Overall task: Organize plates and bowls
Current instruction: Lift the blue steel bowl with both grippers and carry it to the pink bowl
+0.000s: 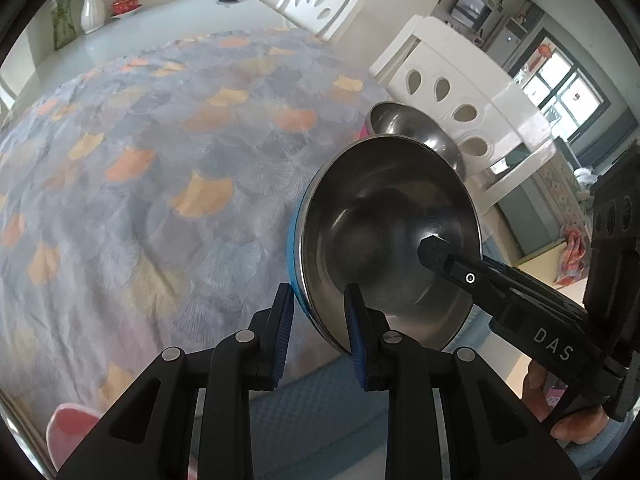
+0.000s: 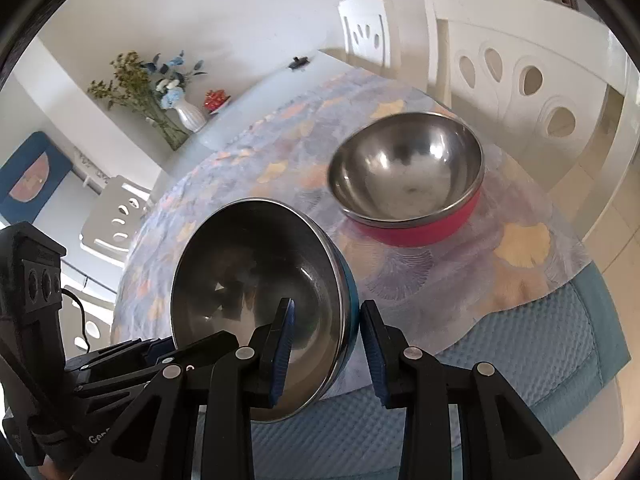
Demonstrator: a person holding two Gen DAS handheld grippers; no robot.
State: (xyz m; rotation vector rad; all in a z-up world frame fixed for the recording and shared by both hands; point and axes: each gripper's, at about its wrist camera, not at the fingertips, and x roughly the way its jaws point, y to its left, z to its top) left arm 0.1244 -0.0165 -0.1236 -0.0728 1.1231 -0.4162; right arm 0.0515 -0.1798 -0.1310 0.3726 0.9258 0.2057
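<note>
- The blue-sided steel bowl (image 2: 260, 304) is tilted above the patterned tablecloth (image 1: 140, 152), near the table's front edge.
- The left gripper (image 1: 318, 312) is clamped on the bowl's rim, one pad inside and one on the blue outer wall.
- The right gripper (image 2: 326, 336) straddles the opposite rim and grips it, one pad inside, one outside.
- A red-sided steel bowl (image 2: 408, 184) sits upright on the cloth beyond, apart from the blue one, beside a white chair (image 2: 532, 80).
</note>
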